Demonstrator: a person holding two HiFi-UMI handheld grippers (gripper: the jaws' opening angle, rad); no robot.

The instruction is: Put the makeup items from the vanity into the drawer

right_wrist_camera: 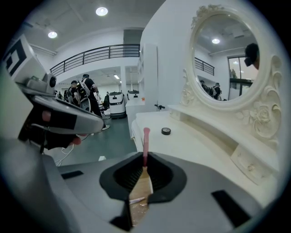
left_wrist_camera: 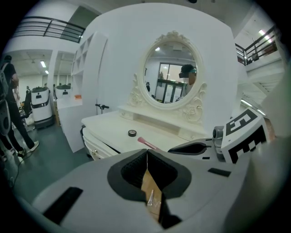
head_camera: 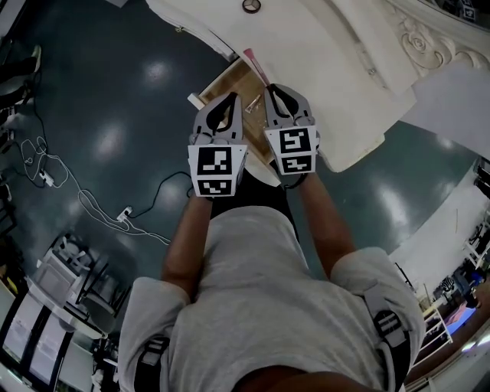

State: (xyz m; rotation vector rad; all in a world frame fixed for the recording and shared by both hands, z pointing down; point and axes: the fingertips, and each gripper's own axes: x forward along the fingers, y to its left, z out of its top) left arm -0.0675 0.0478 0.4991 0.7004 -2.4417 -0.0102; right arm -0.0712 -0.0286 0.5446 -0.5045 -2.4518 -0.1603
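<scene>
I hold both grippers side by side over the open wooden drawer (head_camera: pixel 228 81) of the white vanity (head_camera: pixel 329 61). My left gripper (head_camera: pixel 232 98) (left_wrist_camera: pixel 147 154) is shut with nothing in it. My right gripper (head_camera: pixel 270 90) (right_wrist_camera: pixel 144 164) also looks shut. A pink makeup brush (head_camera: pixel 256 66) (left_wrist_camera: pixel 146 143) (right_wrist_camera: pixel 146 139) lies on the vanity top just beyond the right tips; whether they touch it I cannot tell. A small round black item (head_camera: pixel 251 6) (left_wrist_camera: pixel 132 133) (right_wrist_camera: pixel 166 131) sits farther along the top. Between the jaws of each gripper I see a small tube (left_wrist_camera: pixel 150 196) (right_wrist_camera: pixel 137 199) lying in the drawer.
An ornate oval mirror (left_wrist_camera: pixel 172 68) (right_wrist_camera: pixel 229 59) stands at the back of the vanity. Cables and a power strip (head_camera: pixel 76 195) lie on the dark floor at left. People (left_wrist_camera: pixel 11 104) and machines (left_wrist_camera: pixel 41 104) stand far off in the hall.
</scene>
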